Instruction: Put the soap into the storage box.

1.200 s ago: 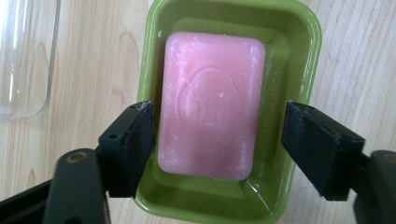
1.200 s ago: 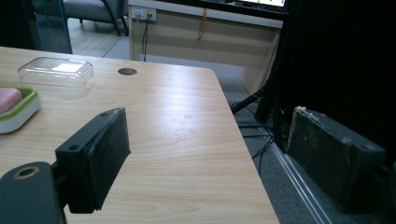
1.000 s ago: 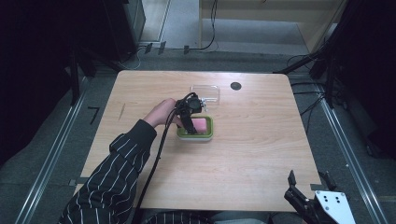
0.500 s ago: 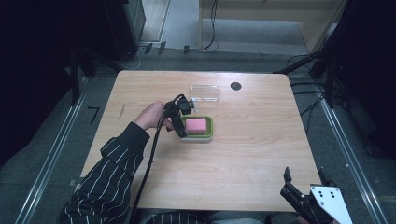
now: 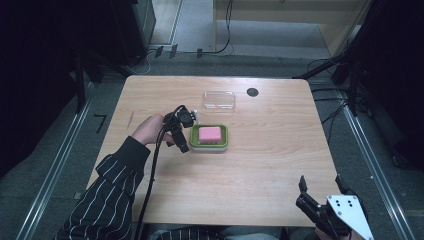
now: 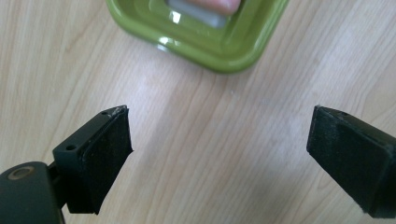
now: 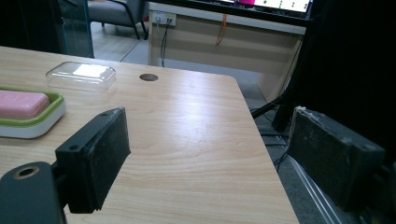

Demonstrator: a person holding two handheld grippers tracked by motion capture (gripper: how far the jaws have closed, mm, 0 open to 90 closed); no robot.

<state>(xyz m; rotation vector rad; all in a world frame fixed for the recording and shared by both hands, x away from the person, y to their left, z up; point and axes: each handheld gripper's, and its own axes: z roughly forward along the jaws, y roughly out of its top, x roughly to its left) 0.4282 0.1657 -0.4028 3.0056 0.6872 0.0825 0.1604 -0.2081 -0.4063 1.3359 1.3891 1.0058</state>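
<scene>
Now the left hand-held gripper (image 5: 184, 131) sits just to the left of the green soap dish (image 5: 209, 137) in the high view, close beside its rim and pointing down at the counter (image 5: 270, 150), with a striped sleeve (image 5: 107, 195) coming in from the bottom edge. Its jaws have just been opening, and the left gripper view confirms it: the left hand-held gripper (image 6: 219, 140) stands spread wide, nothing but bare wood between the pads, and the green soap dish (image 6: 205, 32) lies just beyond the tips, apart from both. That close view cuts off most of the pink soap bar (image 6: 212, 4); the high view shows the pink soap bar (image 5: 210, 133) whole, lying flat in the dish near the middle of the counter. Behind the dish, a short way off, rests the clear lid (image 5: 219, 99), with a dark round hole (image 5: 252, 92) in the counter to its right. Down at the near right corner the right hand-held gripper (image 5: 320, 192) hovers well apart from all of it. Its own view looks low across the wood: the right hand-held gripper (image 7: 208, 154) is wide and empty, and from this angle the white base (image 7: 28, 128) under the dish's green rim shows.
</scene>
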